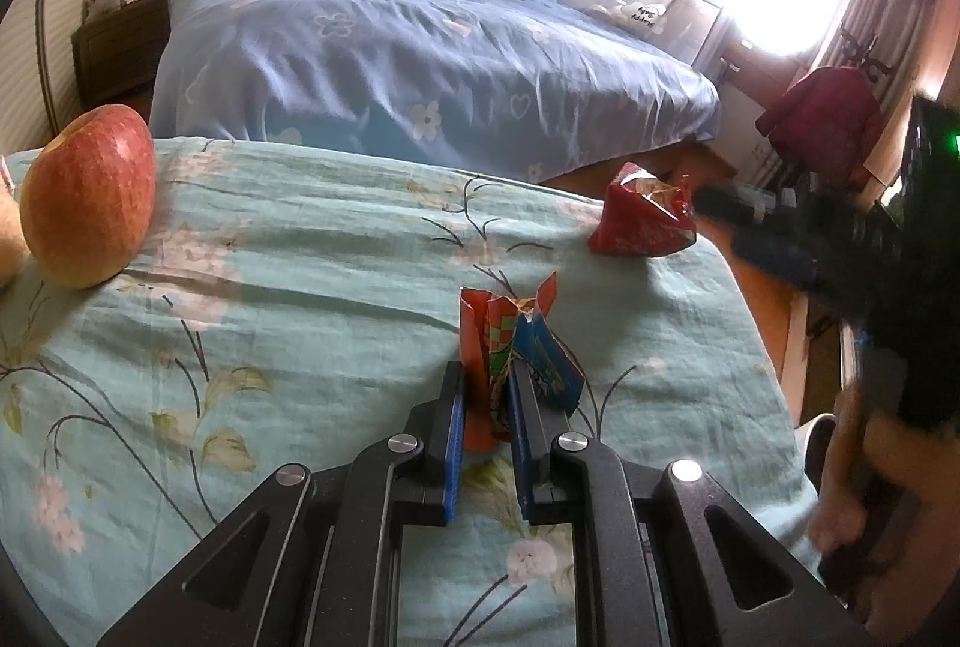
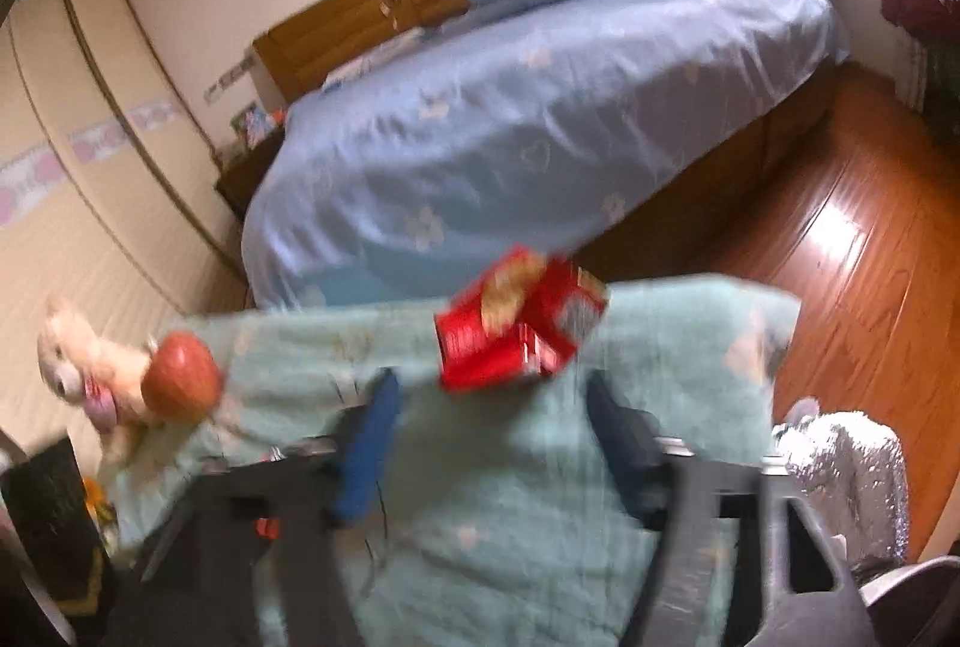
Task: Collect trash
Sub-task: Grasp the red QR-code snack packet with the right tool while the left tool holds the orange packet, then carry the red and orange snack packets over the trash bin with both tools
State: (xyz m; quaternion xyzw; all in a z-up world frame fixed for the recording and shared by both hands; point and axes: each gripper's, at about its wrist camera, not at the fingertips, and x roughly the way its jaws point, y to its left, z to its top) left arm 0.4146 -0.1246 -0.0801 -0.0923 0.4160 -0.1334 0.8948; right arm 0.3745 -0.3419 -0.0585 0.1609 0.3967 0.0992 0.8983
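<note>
The left hand-held gripper (image 1: 487, 383) is pinching a crumpled wrapper (image 1: 510, 347) over the bench (image 1: 300, 257); the right hand-held gripper (image 2: 489, 395) is gaping wide beside a red packet (image 2: 516, 329).

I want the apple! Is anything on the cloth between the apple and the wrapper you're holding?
No, just bare flowery cloth lies between the apple and the wrapper pinched in the left gripper. The left wrist view shows it.
</note>
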